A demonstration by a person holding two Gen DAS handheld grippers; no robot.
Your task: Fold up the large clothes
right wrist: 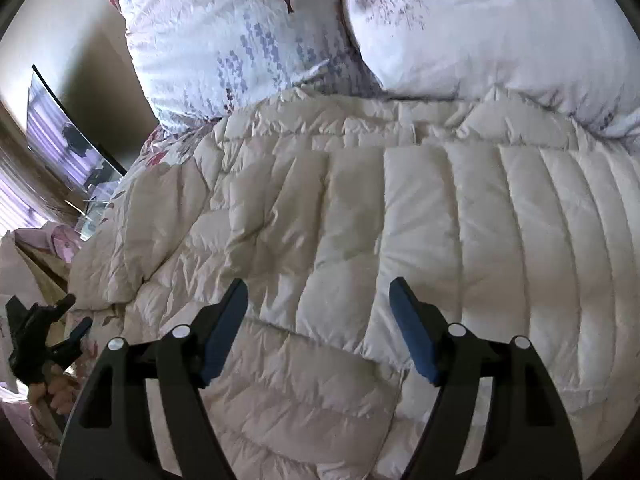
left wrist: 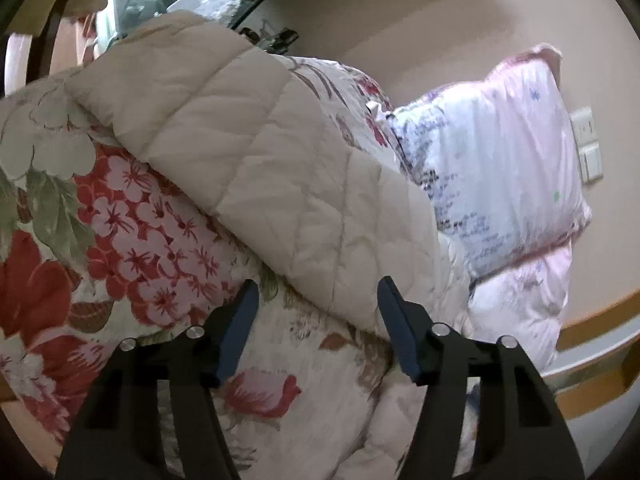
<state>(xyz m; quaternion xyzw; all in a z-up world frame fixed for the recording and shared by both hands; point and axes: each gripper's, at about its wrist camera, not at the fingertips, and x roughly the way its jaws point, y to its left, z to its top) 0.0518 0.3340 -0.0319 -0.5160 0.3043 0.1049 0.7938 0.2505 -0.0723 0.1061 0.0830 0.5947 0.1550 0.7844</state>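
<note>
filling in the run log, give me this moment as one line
left gripper open over floral quilt | right gripper open over cream down jacket | nothing held

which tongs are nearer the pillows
Right. The right tongs hang open over the cream puffer coat, with the pillows just beyond it. The left tongs are open over the floral quilt, further off to the side.

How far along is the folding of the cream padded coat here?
Done: the coat lies spread on the bed below the pillows, beside a floral quilt. In hand: nothing; the left gripper and right gripper hover open above the fabric. Left: no neat fold shows yet, so the folding itself remains.
</note>
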